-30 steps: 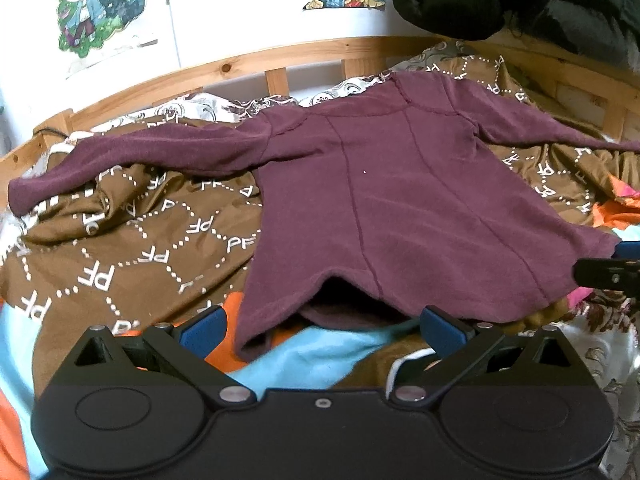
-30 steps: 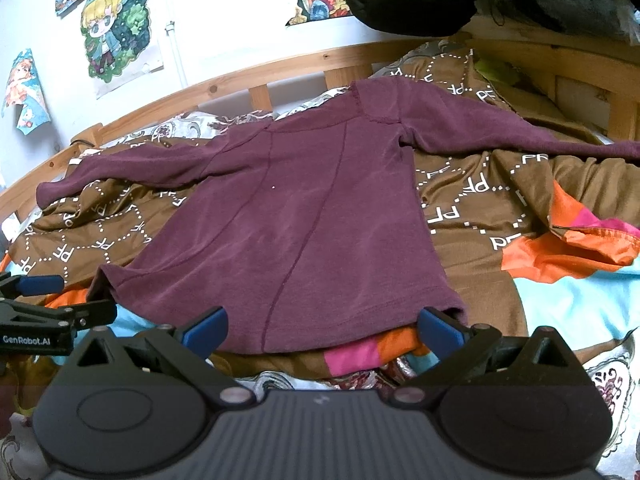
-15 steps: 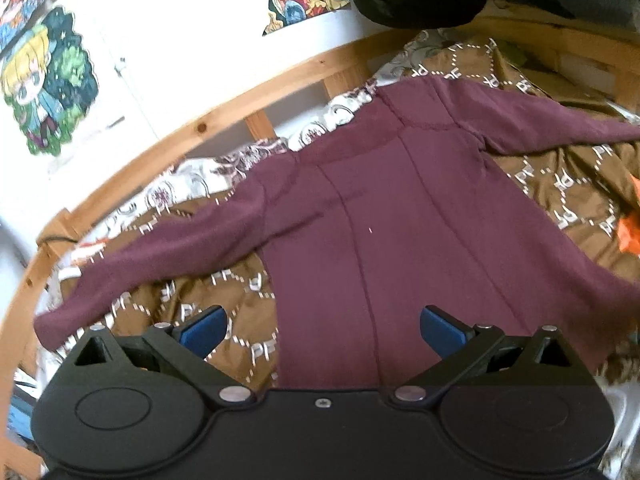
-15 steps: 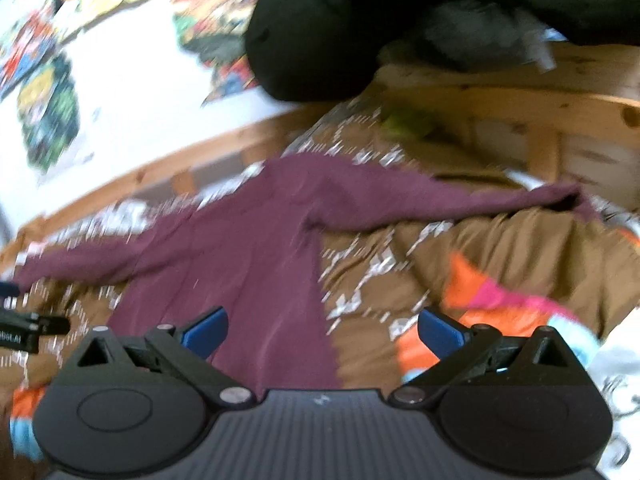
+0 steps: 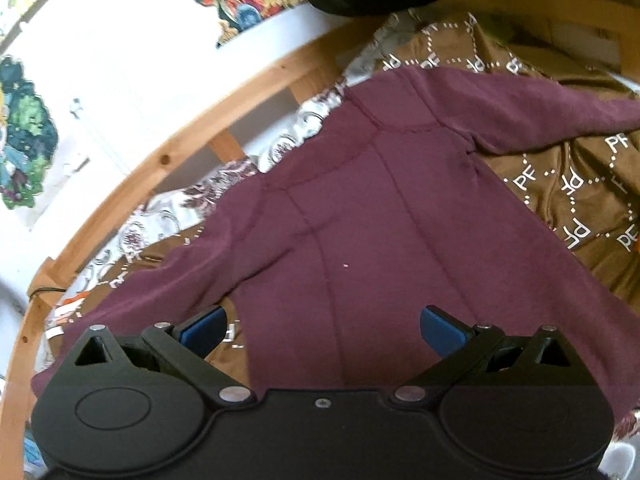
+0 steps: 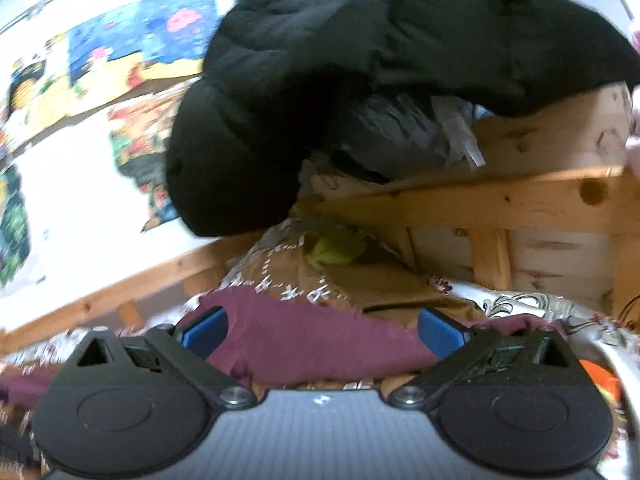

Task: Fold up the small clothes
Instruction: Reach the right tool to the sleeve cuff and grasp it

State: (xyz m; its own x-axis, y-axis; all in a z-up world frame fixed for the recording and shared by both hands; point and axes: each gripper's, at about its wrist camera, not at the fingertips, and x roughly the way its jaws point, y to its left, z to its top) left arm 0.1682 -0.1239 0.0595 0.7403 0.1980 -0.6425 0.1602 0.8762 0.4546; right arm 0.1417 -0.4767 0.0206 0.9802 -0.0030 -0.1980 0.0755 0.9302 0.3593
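We find a maroon long-sleeved top [image 5: 360, 220] lying flat and unfolded across the middle of the left wrist view, spread on a brown patterned blanket [image 5: 576, 184], its sleeves running toward the lower left and upper right edges. No fold shows anywhere on it, so we judge the folding has not begun: both sleeves and the body are all left to do.

Our left gripper [image 5: 322, 326] hangs over the lower body of the top, its blue pads spread wide and holding nothing. Our right gripper [image 6: 322, 332] is equally wide and empty, with one maroon sleeve [image 6: 312, 344] lying between and beyond its pads at the bottom of the right wrist view; we cannot tell whether the pads touch the cloth.

A second ago both cameras sat back at the hem, taking in the whole top. Now the left one has closed in over the body, and the right has swung toward the right sleeve, so a black jacket [image 6: 360, 88] on the wooden bed frame [image 6: 500, 200] fills the upper frame.
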